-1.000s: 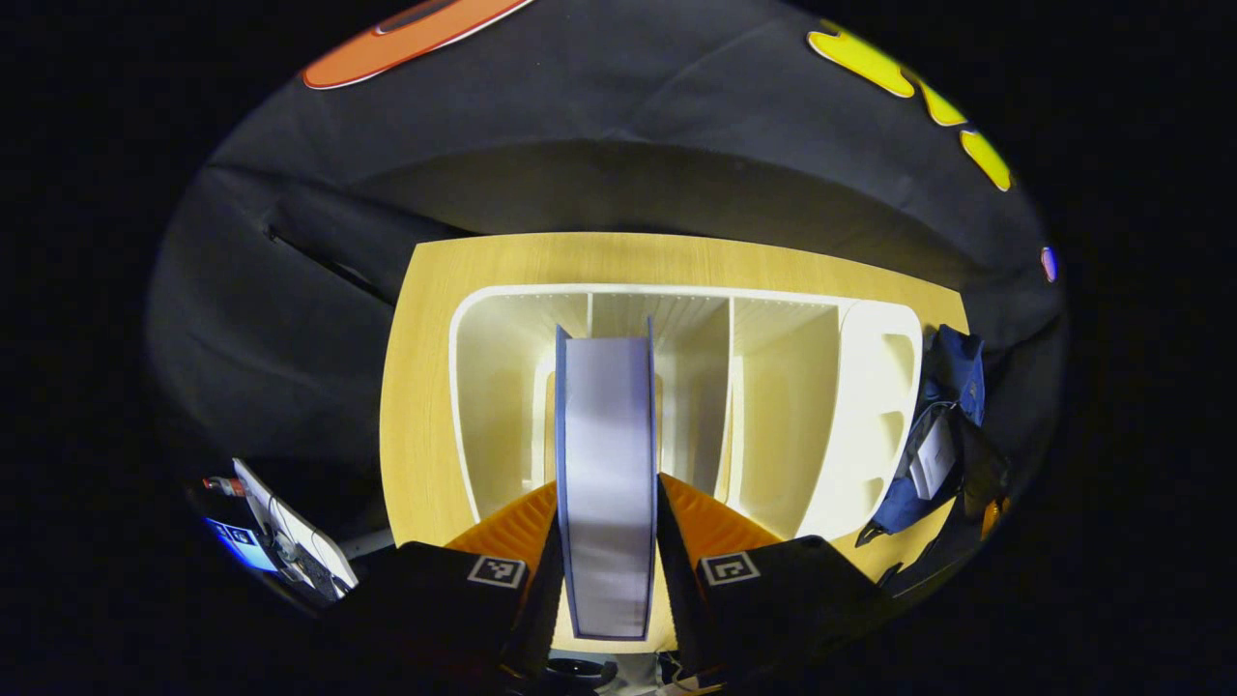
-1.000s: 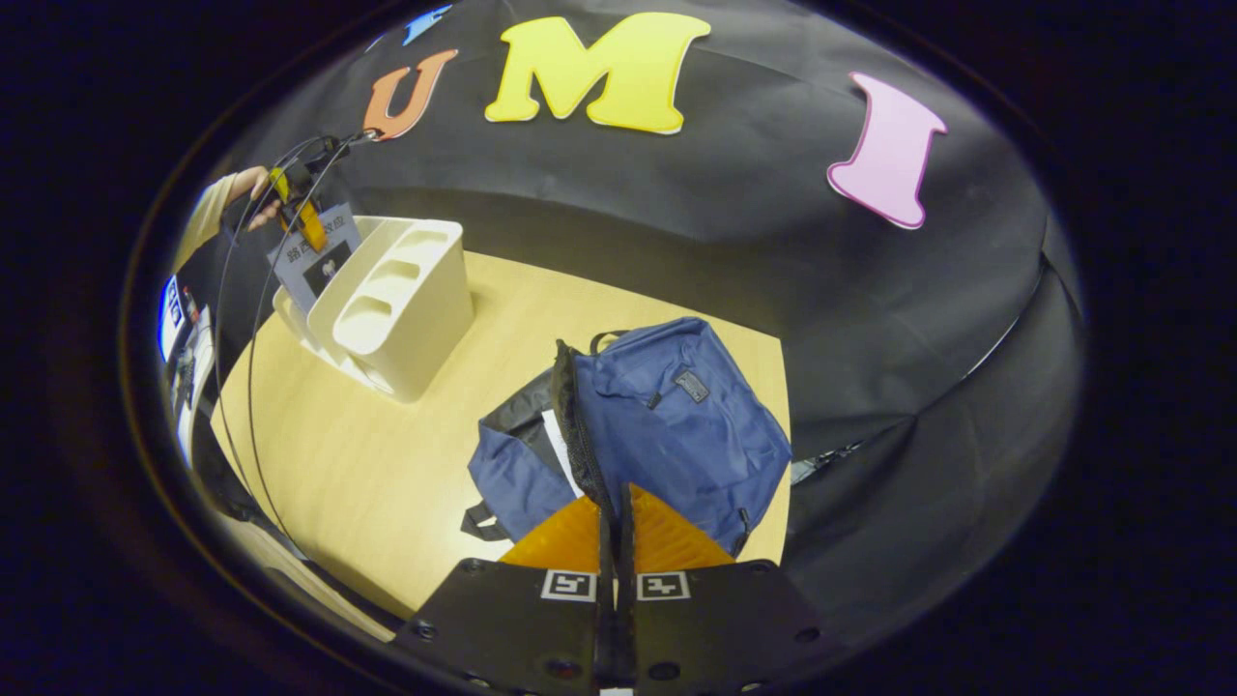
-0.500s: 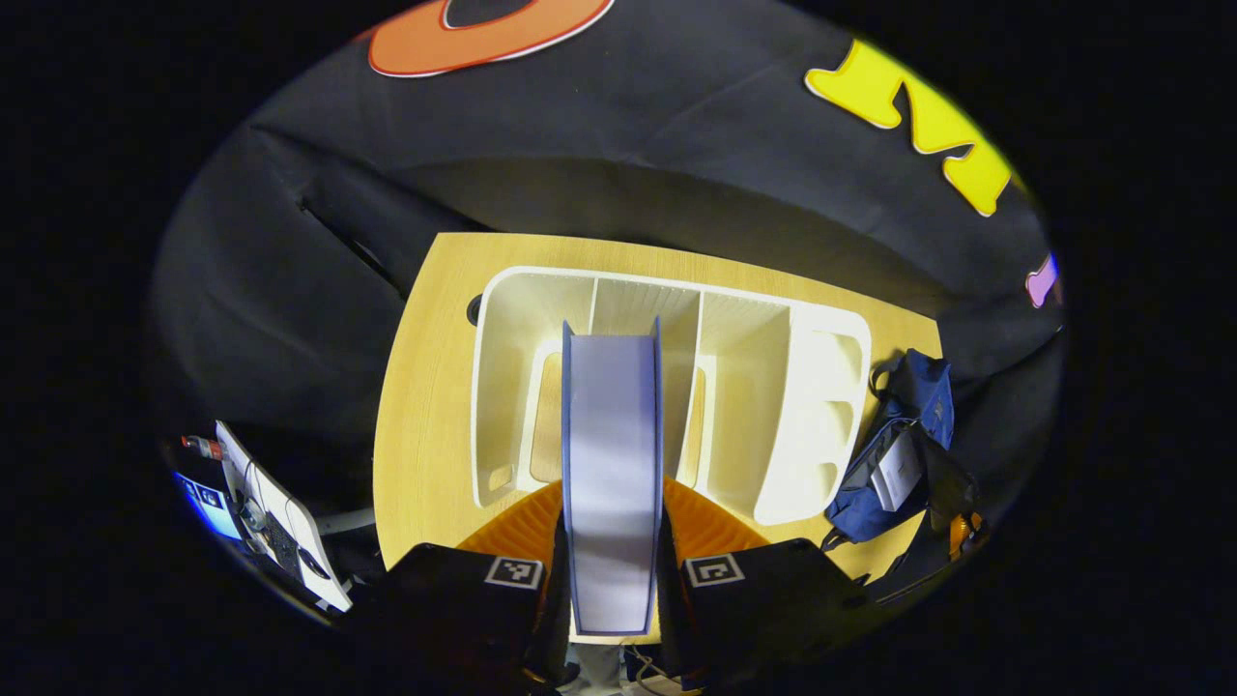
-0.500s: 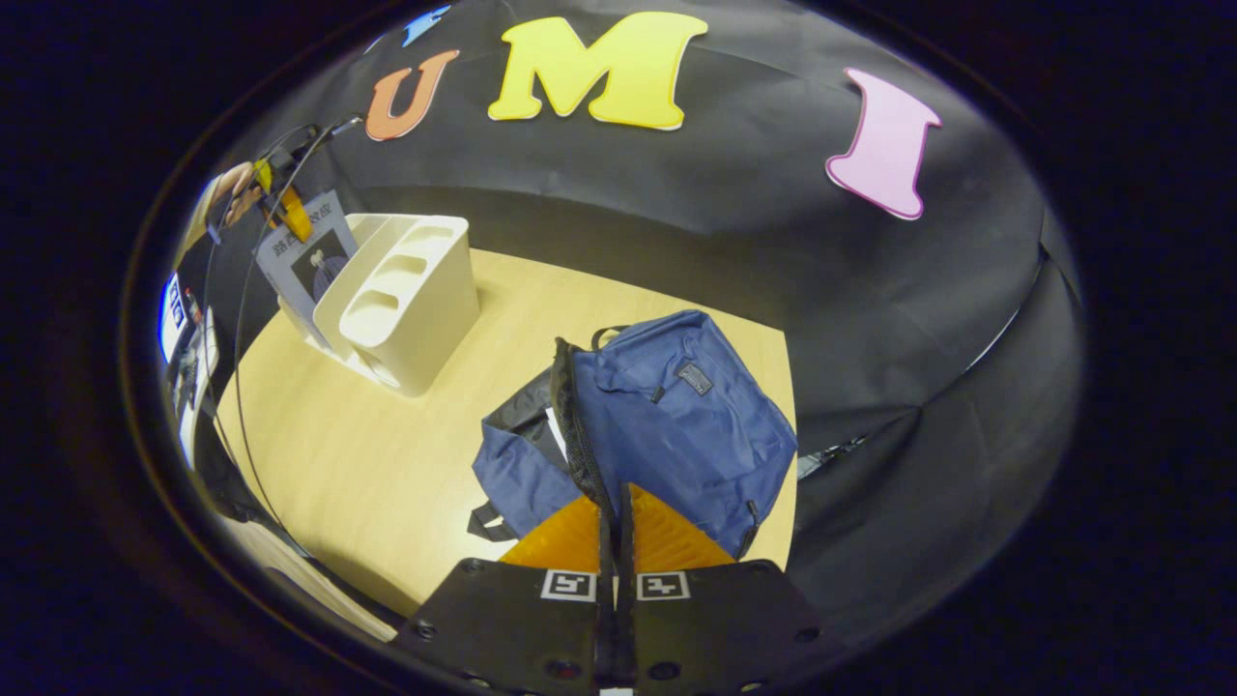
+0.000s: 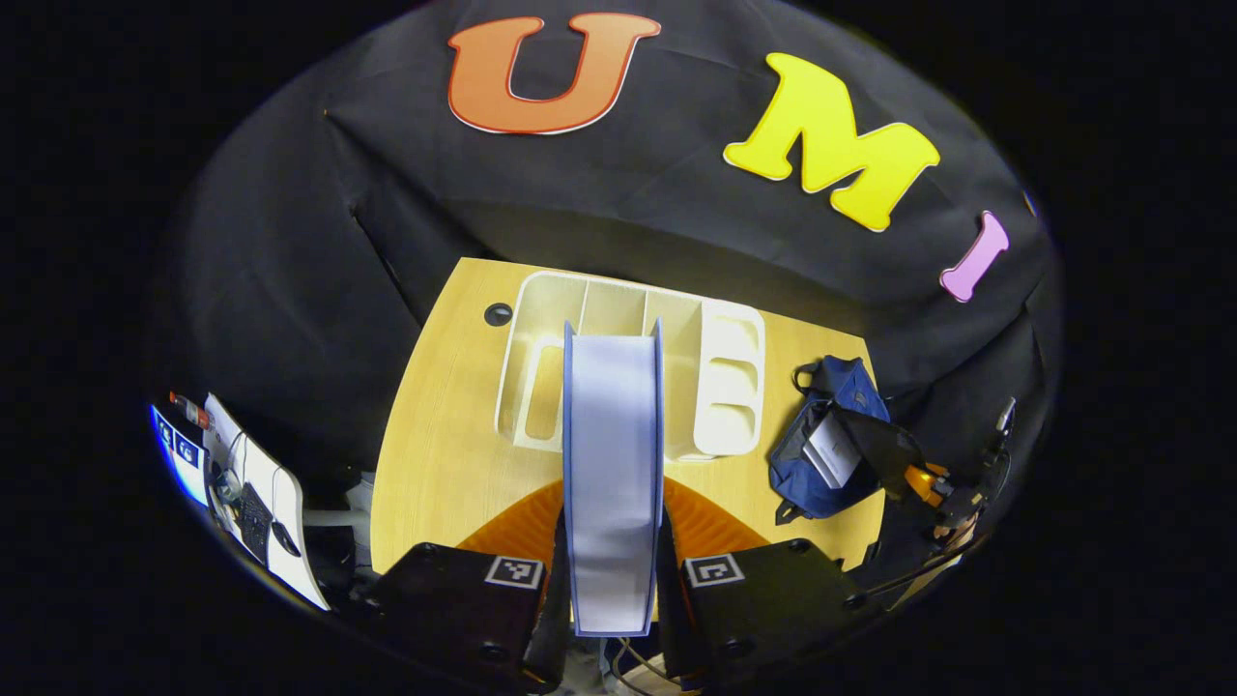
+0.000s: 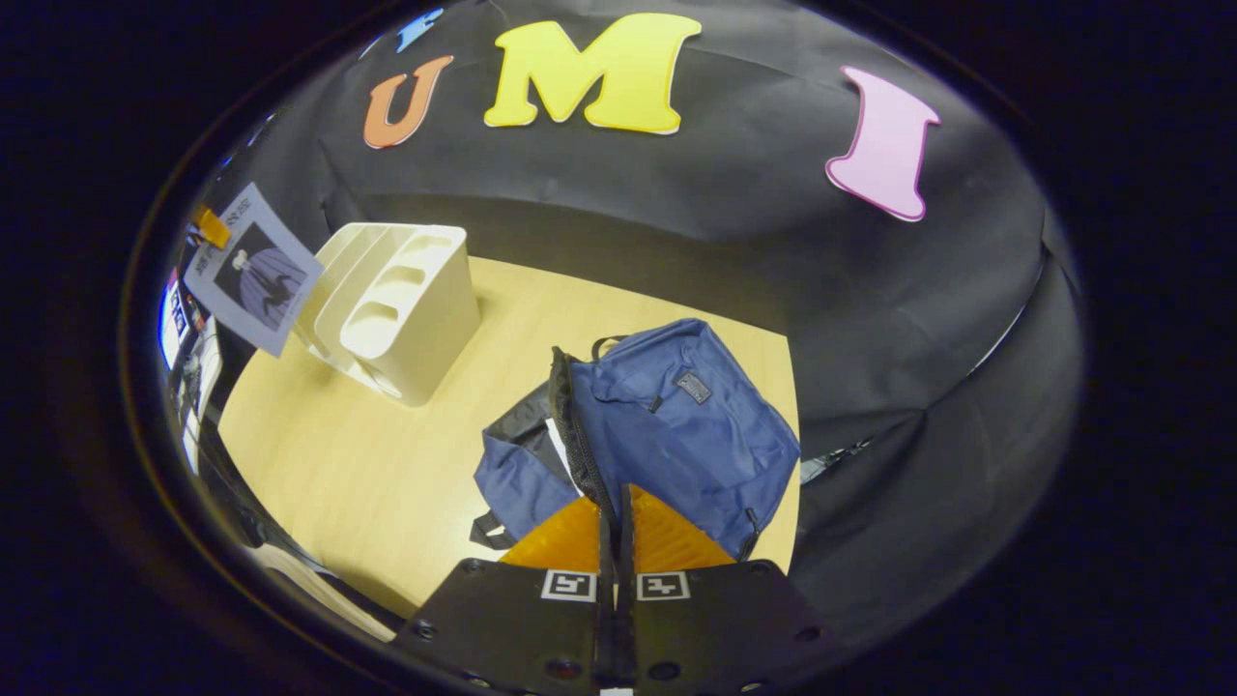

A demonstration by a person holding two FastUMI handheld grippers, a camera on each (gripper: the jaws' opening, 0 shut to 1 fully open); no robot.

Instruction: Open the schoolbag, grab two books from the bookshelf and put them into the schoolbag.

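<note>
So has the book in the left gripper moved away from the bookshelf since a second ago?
Yes. The book has risen clear above the bookshelf in the right gripper view.

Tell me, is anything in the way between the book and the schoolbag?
Nothing visible blocks it. The left gripper holds the book up above the table. The white bookshelf stands between them but lower. The right gripper pinches the schoolbag flap, keeping it open.
</note>
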